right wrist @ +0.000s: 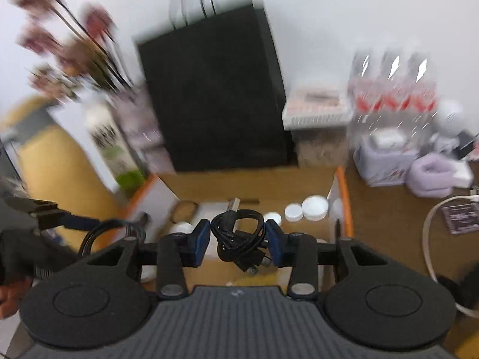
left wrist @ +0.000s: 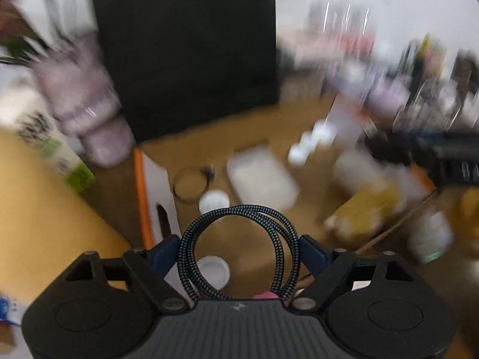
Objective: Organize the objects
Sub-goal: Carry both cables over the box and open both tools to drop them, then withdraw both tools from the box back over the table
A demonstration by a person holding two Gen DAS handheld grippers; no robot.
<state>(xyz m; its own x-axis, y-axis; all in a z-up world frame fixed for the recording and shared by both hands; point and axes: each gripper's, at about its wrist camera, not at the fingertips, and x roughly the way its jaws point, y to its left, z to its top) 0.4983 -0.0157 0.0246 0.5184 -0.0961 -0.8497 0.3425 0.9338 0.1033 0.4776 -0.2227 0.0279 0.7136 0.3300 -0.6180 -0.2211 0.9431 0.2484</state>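
Clutter along the far wall behind the work area

A tall black paper bag (right wrist: 215, 89) with thin handles stands upright at the far middle, against a white wall (right wrist: 344, 9). Left of it, blurred dark-pink flowers (right wrist: 60, 45) on dark stems lean outward, with a white carton (right wrist: 112, 146) bearing a green band just below them. Right of the bag sits a flat pale box (right wrist: 317, 107), then a shrink-wrapped pack of clear bottles (right wrist: 392, 89) with red labels. Near the right edge a pale lilac pouch (right wrist: 431, 176) rests on the wooden tabletop (right wrist: 389, 224), and a white cord (right wrist: 431, 239) curves nearer still.
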